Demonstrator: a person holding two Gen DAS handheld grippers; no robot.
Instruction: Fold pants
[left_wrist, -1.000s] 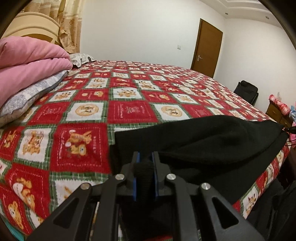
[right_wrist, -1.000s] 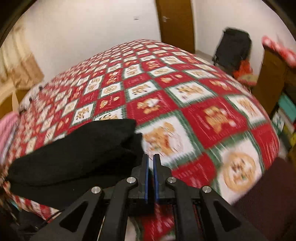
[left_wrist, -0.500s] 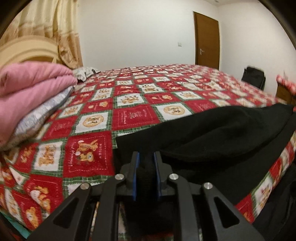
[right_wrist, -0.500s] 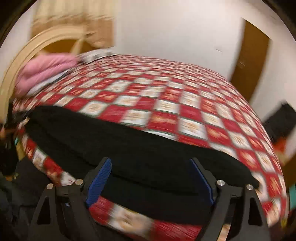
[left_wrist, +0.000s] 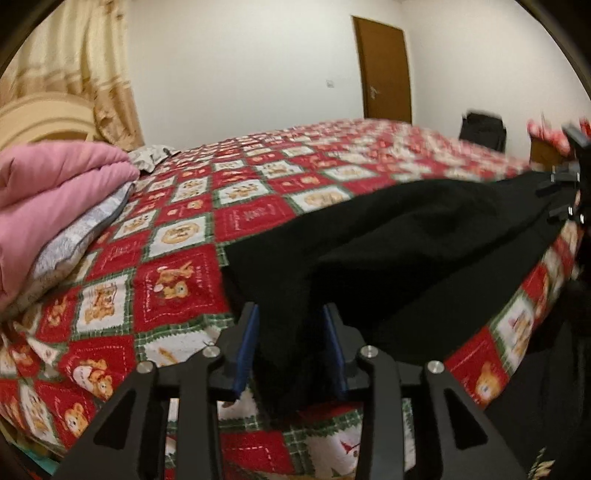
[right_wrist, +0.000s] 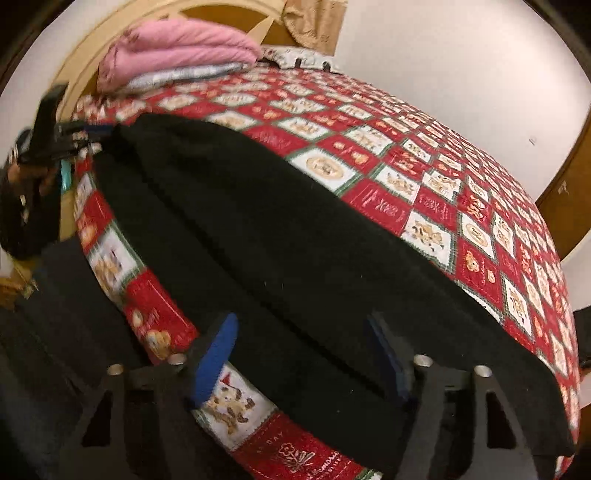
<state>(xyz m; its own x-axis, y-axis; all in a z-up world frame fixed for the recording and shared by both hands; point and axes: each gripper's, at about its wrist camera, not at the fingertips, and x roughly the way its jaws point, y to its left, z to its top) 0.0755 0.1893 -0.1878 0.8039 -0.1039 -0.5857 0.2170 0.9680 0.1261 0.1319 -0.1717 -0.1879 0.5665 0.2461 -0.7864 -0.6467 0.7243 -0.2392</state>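
Pants (right_wrist: 280, 236) lie in a long black strip along the near edge of the bed (right_wrist: 436, 173), partly overhanging it. Left hand-held gripper (left_wrist: 290, 343) has just been opening, cloth between its parted pads; right hand-held gripper (right_wrist: 299, 354) (jaws apart, just been narrowing) straddles the strip, gripping nothing. Overhanging fabric could slide off once released.

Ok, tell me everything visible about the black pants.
The black pants look like thick, soft, matte fabric, folded lengthwise into a long band lying along the near edge of the bed. One end bunches between the left hand-held gripper pads, which have just been opening. The right hand-held gripper stands open over the other end.
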